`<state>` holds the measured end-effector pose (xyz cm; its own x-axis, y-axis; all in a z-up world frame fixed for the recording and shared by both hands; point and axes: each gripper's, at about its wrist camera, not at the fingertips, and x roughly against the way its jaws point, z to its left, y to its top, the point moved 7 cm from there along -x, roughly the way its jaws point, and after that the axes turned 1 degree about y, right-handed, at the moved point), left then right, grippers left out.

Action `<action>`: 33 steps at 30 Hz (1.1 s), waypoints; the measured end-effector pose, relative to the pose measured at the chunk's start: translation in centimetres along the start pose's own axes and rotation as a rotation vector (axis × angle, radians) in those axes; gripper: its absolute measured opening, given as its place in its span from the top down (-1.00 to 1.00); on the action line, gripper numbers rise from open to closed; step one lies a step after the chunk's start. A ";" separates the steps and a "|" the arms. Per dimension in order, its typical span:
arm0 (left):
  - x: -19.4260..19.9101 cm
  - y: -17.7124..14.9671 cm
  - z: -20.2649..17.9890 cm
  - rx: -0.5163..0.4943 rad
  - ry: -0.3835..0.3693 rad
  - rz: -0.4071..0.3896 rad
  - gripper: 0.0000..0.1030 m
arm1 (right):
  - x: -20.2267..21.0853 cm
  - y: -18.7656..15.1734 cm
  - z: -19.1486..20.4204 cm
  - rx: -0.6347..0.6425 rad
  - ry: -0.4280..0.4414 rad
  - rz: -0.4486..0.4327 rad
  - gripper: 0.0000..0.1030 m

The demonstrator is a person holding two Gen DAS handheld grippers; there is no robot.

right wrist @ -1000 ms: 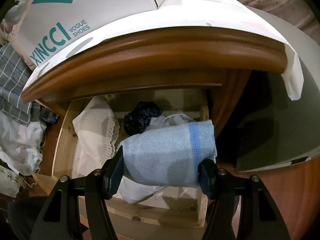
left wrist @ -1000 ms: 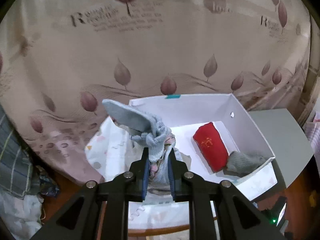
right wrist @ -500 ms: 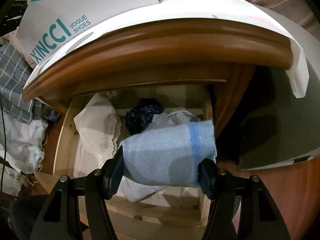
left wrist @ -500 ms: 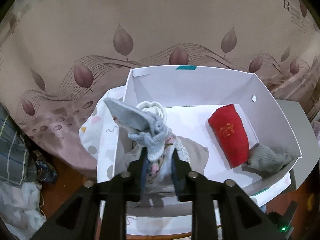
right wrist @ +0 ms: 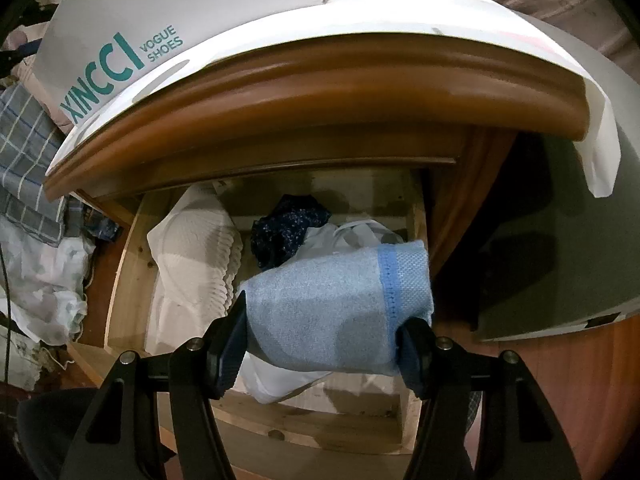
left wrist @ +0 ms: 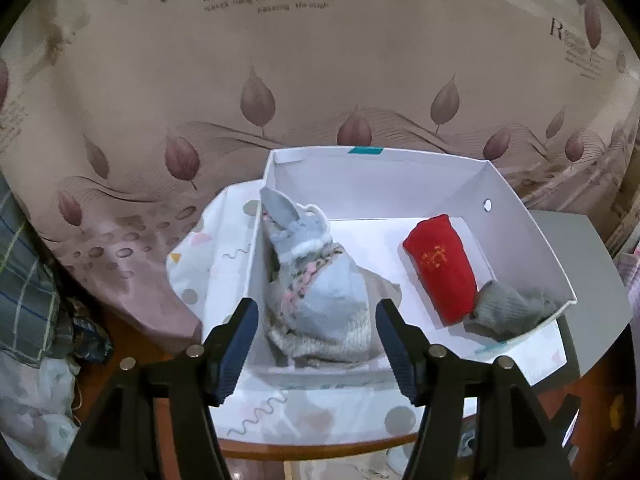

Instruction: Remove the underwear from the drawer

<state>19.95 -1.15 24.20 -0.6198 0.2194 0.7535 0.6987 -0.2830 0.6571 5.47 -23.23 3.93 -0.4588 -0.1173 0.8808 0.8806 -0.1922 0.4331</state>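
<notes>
In the left wrist view my left gripper (left wrist: pixel 316 342) is open above a white shoe box (left wrist: pixel 532 240). A pale blue knitted garment with pink trim (left wrist: pixel 316 296) lies in the box's left end, free between the fingers. A red rolled piece (left wrist: pixel 444 268) and a grey piece (left wrist: pixel 508 312) lie at the box's right end. In the right wrist view my right gripper (right wrist: pixel 320 344) is shut on a rolled light blue underwear (right wrist: pixel 332 312), held above the open wooden drawer (right wrist: pixel 128 264).
The drawer holds a folded white cloth (right wrist: pixel 192 252), a dark navy item (right wrist: pixel 288 232) and a white plastic bag (right wrist: pixel 352 236). The wooden tabletop edge (right wrist: pixel 320 92) overhangs the drawer, with the box (right wrist: pixel 120 52) on it. A leaf-print curtain (left wrist: pixel 320 80) hangs behind the box.
My left gripper has opened and let go of the knitted garment, which now lies in the box. My right gripper still holds the blue roll and has hardly moved.
</notes>
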 end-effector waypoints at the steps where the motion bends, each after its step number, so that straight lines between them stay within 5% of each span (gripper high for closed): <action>1: 0.6 -0.2 0.1 0.003 0.001 -0.016 -0.23 | -0.1 0.0 0.0 0.004 -0.003 0.000 -0.18; 6: 3.6 -1.9 1.4 0.076 0.024 -0.090 -0.24 | -0.1 0.0 0.3 0.010 -0.007 -0.003 -0.18; 13: 4.6 -7.9 5.6 0.190 0.209 -0.136 -0.24 | 0.3 0.1 0.3 0.019 -0.033 -0.021 -0.18; 16: 3.7 -10.9 6.5 0.207 0.285 -0.116 -0.24 | 0.4 0.3 0.4 0.022 -0.044 -0.036 -0.18; 25: -2.5 -17.7 8.2 0.382 0.329 0.003 -0.24 | 1.8 0.6 0.9 0.051 -0.052 -0.101 -0.18; 33: -2.0 -19.8 10.4 0.339 0.412 -0.025 -0.32 | 3.7 0.9 0.5 0.078 -0.072 -0.116 -0.18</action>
<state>11.09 13.71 9.92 -0.6793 -0.1820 0.7109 0.7156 0.0504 0.6967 4.59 -23.31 7.66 -0.5504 -0.0279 0.8344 0.8302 -0.1240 0.5435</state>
